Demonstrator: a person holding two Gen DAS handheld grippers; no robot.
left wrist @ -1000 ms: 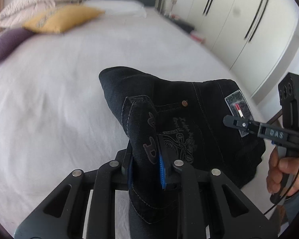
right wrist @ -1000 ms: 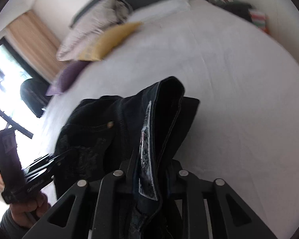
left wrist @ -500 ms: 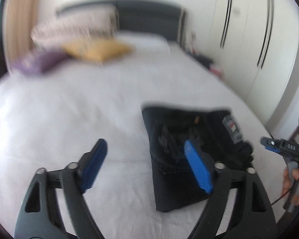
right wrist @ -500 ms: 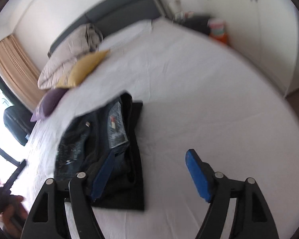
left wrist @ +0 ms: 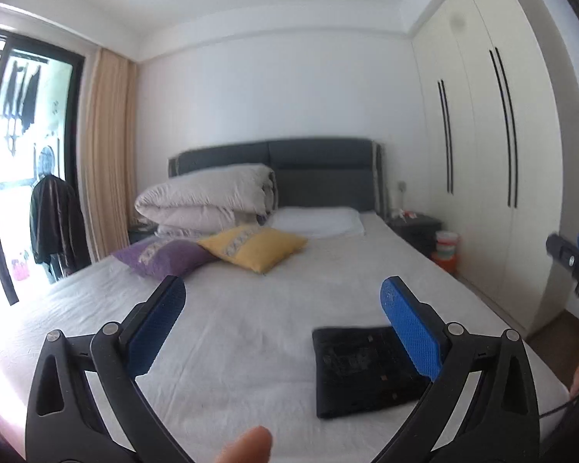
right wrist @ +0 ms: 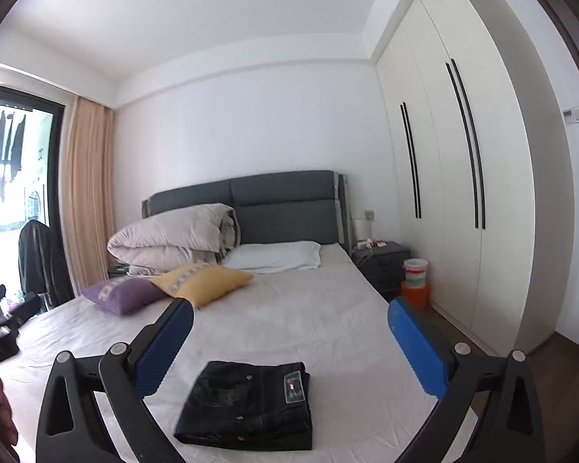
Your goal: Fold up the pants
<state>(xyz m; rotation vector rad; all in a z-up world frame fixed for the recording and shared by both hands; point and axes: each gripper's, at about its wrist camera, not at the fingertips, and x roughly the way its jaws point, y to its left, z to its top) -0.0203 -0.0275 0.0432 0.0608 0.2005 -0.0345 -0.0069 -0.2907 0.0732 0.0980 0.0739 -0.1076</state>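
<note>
**Folded pants on bed, both tools released**

Pants (right wrist: 251,405): black denim, folded into a compact rectangle, lying flat on the white sheet of the bed (right wrist: 308,316), near its foot and toward the right side. A label patch and metal rivets show on the upper face. In the left wrist view the same bundle (left wrist: 363,370) sits low right, partly behind the right blue pad of that tool.

Left tool (left wrist: 281,328): jaws spread wide, blue pads well apart, nothing between them; held above the bed, clear of the pants. A fingertip shows at the bottom edge of that view.

Right tool (right wrist: 289,343): jaws likewise spread wide, empty, apart from the pants, which lie below and between the pads in view.

Surroundings: yellow cushion (right wrist: 200,279) and purple cushion (right wrist: 123,295) at the far left of the bed, touching each other; a folded beige duvet (right wrist: 173,239) stacked behind them against the dark grey headboard (right wrist: 285,200); a white pillow (right wrist: 274,256) to its right. White wardrobe (right wrist: 463,193) along the right wall; dark nightstand (right wrist: 382,258) beside the bed head. Tan curtain (right wrist: 88,193) at far left.
</note>
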